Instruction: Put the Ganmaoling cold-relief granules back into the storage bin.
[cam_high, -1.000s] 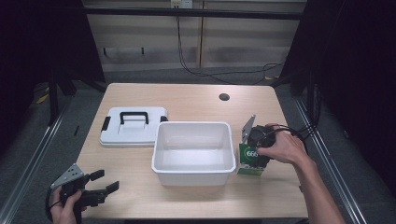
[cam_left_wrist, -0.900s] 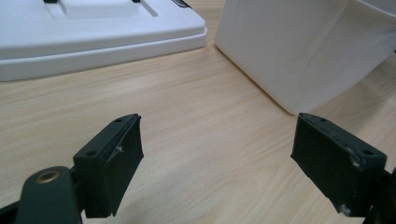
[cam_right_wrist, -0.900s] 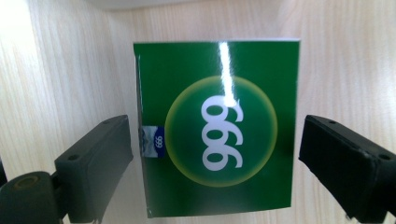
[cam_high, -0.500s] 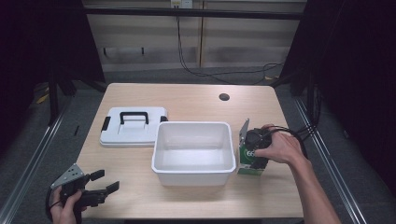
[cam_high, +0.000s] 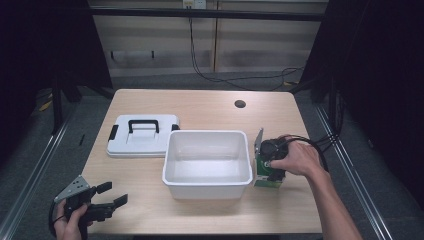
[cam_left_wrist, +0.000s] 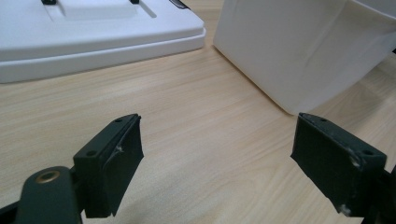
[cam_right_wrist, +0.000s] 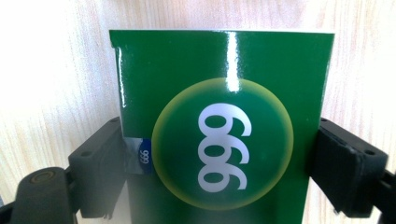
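A glossy green box (cam_high: 267, 179) printed with white digits in a pale circle lies on the wooden table (cam_high: 200, 110), just right of the white bin (cam_high: 207, 134). My right gripper (cam_high: 269, 170) points down over it. In the right gripper view the box (cam_right_wrist: 224, 135) fills the gap, and the right gripper (cam_right_wrist: 219, 172) has both black jaws pressed against its sides. My left gripper (cam_high: 114, 195) is held low at the table's near left corner. Seen from the left gripper view, the left gripper (cam_left_wrist: 217, 158) is open over bare wood with nothing between its jaws.
A white lid (cam_high: 145, 142) with a black handle and clips lies flat left of the bin. In the left gripper view the lid (cam_left_wrist: 93, 32) and the bin's wall (cam_left_wrist: 299, 51) are ahead. A round hole (cam_high: 240, 104) is in the far tabletop.
The right hand and its gripper have shifted slightly nearer and lower over the green box. The left gripper has stayed in place.
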